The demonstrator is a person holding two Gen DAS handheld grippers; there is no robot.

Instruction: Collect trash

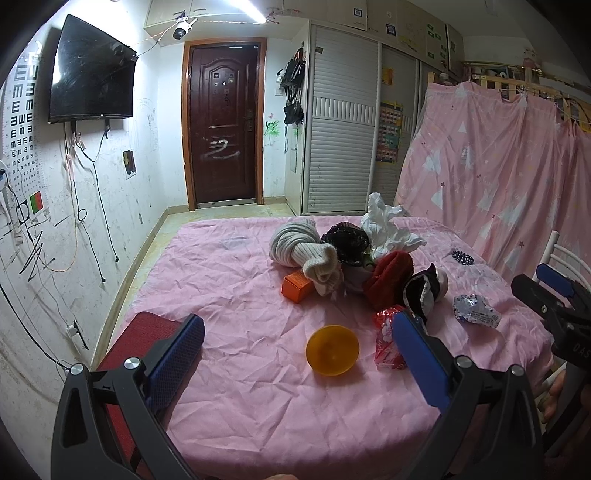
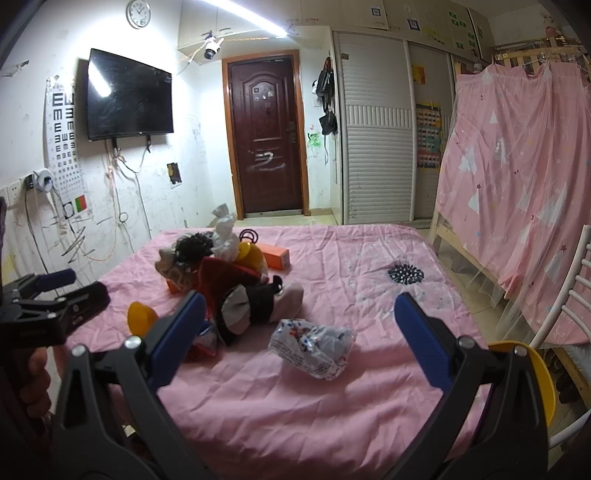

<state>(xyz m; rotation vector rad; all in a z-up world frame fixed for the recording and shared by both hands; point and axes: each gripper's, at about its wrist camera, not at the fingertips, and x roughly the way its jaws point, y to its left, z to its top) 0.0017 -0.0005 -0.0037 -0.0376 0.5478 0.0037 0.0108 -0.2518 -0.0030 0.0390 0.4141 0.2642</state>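
- On the pink-covered tabletop (image 2: 332, 406), a crumpled silver wrapper (image 2: 312, 349) is lying between the spread jaws of the right gripper (image 2: 299, 339), which is holding nothing.
- Beside it, the left gripper (image 1: 295, 354) is hovering wide open over an orange bowl (image 1: 332, 350), with a red wrapper (image 1: 386, 341) just beside its right finger.
- Socks and hats (image 1: 388, 280) are lying near the trash, so a careless closing is likely risking a pinch of clothing or the loose cloth instead.

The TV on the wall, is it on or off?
Off. The TV screen is black, showing only a bright reflection of the ceiling light.
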